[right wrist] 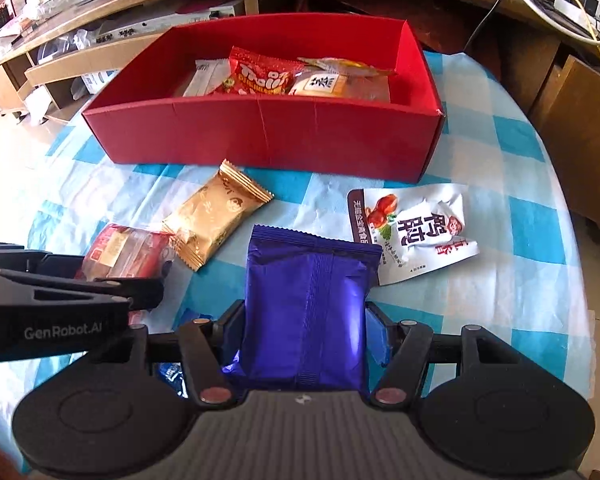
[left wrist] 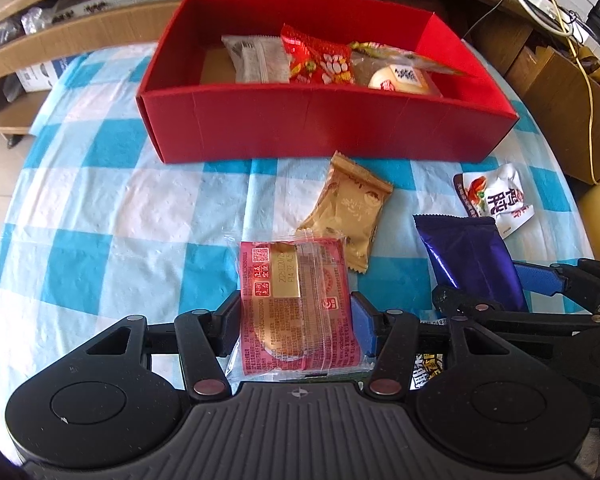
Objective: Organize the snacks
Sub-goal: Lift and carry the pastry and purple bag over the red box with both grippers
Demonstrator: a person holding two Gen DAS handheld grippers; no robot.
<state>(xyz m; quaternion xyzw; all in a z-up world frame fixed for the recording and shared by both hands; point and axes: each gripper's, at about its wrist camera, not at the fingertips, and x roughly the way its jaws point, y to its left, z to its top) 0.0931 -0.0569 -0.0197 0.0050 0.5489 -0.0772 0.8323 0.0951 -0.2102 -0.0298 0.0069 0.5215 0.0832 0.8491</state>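
Note:
A red box [left wrist: 320, 128] [right wrist: 260, 136] stands at the far side of the checked table and holds several snack packets. My left gripper [left wrist: 294, 316] is shut on a red clear-wrapped pastry packet [left wrist: 296, 304], also visible in the right wrist view [right wrist: 126, 252]. My right gripper [right wrist: 306, 320] is shut on a purple foil packet [right wrist: 308, 308], also seen in the left wrist view [left wrist: 472, 260]. A gold packet [left wrist: 350, 208] [right wrist: 216, 216] and a white packet with red print [left wrist: 496, 196] [right wrist: 416, 228] lie on the cloth in front of the box.
The blue-and-white checked cloth [left wrist: 120, 208] covers a round table. Wooden shelves [right wrist: 140, 28] and cardboard boxes [left wrist: 572, 108] with cables stand behind. A small blue packet [right wrist: 172, 372] lies under the right gripper.

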